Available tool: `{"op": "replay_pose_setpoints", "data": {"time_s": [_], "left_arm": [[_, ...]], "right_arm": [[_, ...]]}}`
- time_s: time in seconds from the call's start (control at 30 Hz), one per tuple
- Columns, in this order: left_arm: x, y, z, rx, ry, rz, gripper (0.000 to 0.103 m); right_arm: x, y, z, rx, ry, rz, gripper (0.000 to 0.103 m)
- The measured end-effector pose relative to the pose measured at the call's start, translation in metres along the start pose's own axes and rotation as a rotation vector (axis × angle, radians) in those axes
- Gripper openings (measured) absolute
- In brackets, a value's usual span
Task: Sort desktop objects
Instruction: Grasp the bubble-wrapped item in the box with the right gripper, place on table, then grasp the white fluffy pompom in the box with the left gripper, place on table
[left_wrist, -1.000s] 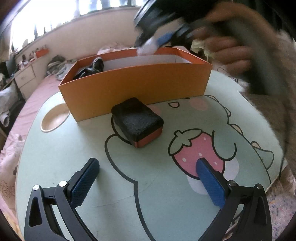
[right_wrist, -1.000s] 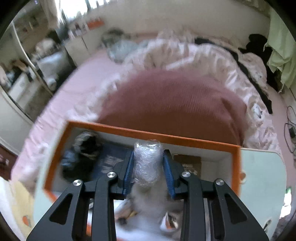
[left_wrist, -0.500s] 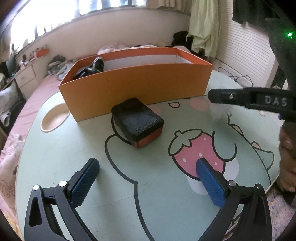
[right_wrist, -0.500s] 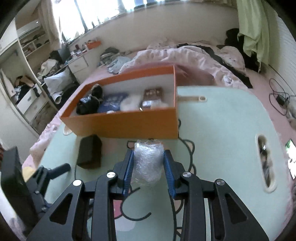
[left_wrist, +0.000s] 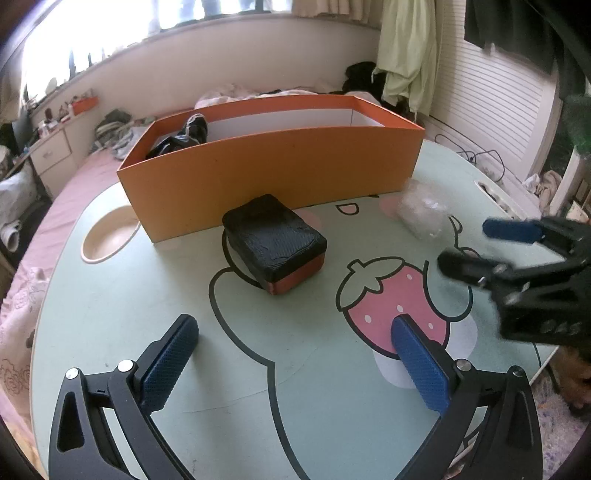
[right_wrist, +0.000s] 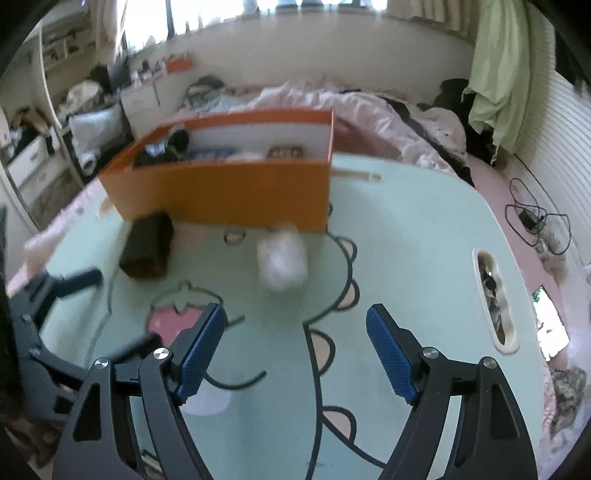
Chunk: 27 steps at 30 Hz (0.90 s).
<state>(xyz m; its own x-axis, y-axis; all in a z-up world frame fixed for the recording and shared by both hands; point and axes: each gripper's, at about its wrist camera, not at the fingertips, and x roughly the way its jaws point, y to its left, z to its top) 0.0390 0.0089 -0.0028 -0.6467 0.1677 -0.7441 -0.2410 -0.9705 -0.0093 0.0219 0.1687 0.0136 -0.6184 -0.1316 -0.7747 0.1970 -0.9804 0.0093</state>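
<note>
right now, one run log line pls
right gripper: jaws just opened, empty | plastic wrap bundle: on table | left gripper: open, empty

On the mint-green cartoon-printed tabletop, the long orange cardboard box walls off the far side, with a black, red-based block and a clear crumpled plastic bundle just before it, leaving the near half bare.

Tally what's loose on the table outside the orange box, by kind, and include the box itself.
Orange box: 1
Black block with a red base: 1
Clear crinkly plastic bundle: 1
Total: 3, all on the table. Neither the left gripper nor the right gripper holds any of them. Things inside the box are not counted.
</note>
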Motion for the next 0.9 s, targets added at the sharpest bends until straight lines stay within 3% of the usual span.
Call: {"op": "replay_pose_setpoints", "data": {"time_s": [0.07,0.1,0.17,0.53,0.67,0.83,0.9], "left_arm": [[0.001,0.000,0.001,0.001,0.001,0.001,0.103],[0.000,-0.001,0.001,0.001,0.001,0.001,0.103],[0.000,-0.001,0.001,0.002,0.002,0.002,0.103],[-0.002,-0.005,0.004,0.015,0.025,0.000,0.103],[-0.002,-0.010,0.014,0.075,0.094,-0.084,0.102],[-0.046,0.002,0.052,0.056,-0.070,-0.087,0.101],[-0.053,0.008,0.075,0.042,-0.084,-0.128,0.101]], "right_arm": [[0.012,-0.001,-0.004,0.001,0.054,-0.015,0.084],[0.015,-0.002,-0.004,0.003,0.056,-0.024,0.094],[0.021,-0.006,-0.006,0.017,0.071,-0.029,0.103],[0.022,-0.009,-0.005,0.012,0.059,-0.036,0.103],[0.020,-0.006,-0.006,0.004,0.051,-0.029,0.103],[0.019,-0.004,-0.005,0.004,0.047,-0.025,0.103],[0.019,-0.004,-0.005,0.004,0.045,-0.025,0.103]]}}
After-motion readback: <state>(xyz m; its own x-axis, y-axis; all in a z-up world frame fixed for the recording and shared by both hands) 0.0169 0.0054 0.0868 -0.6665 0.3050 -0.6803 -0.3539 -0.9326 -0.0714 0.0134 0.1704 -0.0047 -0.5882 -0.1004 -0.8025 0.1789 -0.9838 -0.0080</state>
